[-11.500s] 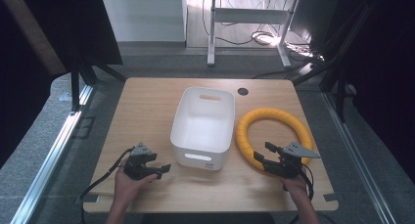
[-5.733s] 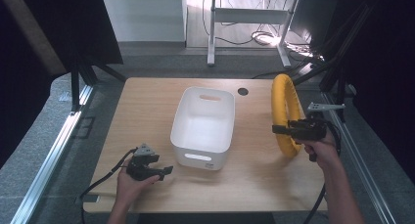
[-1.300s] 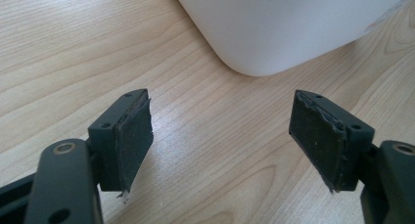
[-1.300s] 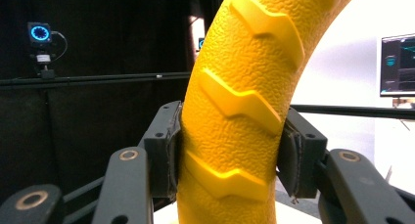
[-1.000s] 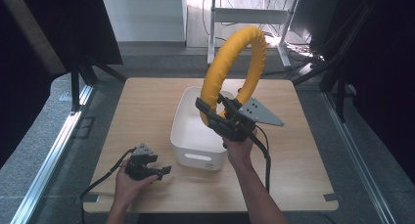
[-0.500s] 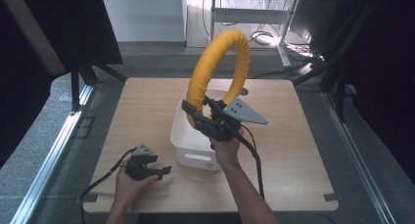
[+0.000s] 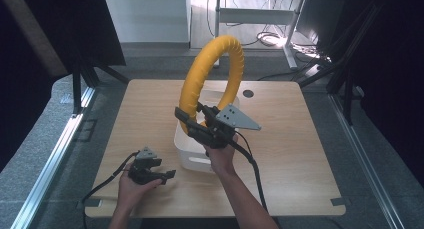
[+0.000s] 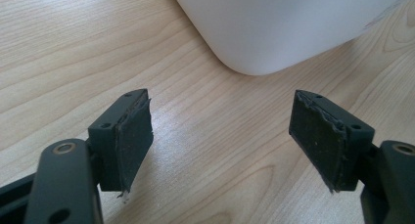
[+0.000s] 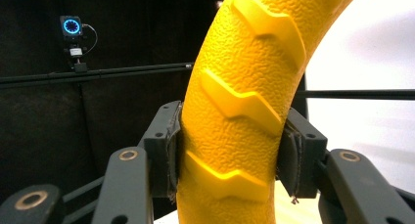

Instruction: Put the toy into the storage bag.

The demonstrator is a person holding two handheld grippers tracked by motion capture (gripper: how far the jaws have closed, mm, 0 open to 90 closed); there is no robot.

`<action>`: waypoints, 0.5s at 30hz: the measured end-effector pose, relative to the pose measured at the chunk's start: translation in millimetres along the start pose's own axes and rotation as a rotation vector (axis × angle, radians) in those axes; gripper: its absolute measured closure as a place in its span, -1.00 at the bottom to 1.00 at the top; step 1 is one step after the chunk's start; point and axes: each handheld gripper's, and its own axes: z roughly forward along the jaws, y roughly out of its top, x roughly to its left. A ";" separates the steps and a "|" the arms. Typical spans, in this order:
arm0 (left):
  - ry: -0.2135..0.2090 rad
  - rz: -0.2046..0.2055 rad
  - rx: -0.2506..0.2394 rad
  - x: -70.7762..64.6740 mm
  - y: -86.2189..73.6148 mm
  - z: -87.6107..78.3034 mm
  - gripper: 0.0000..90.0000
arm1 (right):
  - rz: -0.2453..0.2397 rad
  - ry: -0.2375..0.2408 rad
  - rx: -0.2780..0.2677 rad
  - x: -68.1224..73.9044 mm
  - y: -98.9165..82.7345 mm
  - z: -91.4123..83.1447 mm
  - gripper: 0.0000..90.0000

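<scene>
A big yellow ring with a ridged tread stands upright in the air over the white bin. My right gripper is shut on the ring's lower left part. In the right gripper view both pads press on the yellow ring from either side. My left gripper rests on the table at the front left, held by a hand. In the left gripper view its jaws stand wide apart, with my left gripper bare and a corner of the white bin just ahead.
The wooden table has a dark round hole at the back, right of the bin. Black frame legs and curtains stand around the table. A cable trails from each gripper toward the front edge.
My right hand has carried the yellow ring leftward and a little down, from the bin's right side to over the bin. The left gripper has stayed where it was.
</scene>
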 end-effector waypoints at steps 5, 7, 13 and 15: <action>0.002 0.004 -0.003 0.8 0.3 -1.2 -0.46 | 0.011 -0.004 0.004 -0.4 -4.3 0.7 0.10; 0.003 0.008 0.001 0.9 0.2 -1.3 -0.46 | 0.013 -0.008 0.004 -0.1 -5.8 0.6 0.10; 0.002 0.007 -0.003 0.9 0.2 -1.5 -0.46 | 0.016 -0.018 0.009 1.2 -11.3 1.5 0.10; 0.004 0.008 -0.001 1.0 0.3 -2.0 -0.46 | 0.025 -0.020 0.013 2.7 -14.1 2.2 0.10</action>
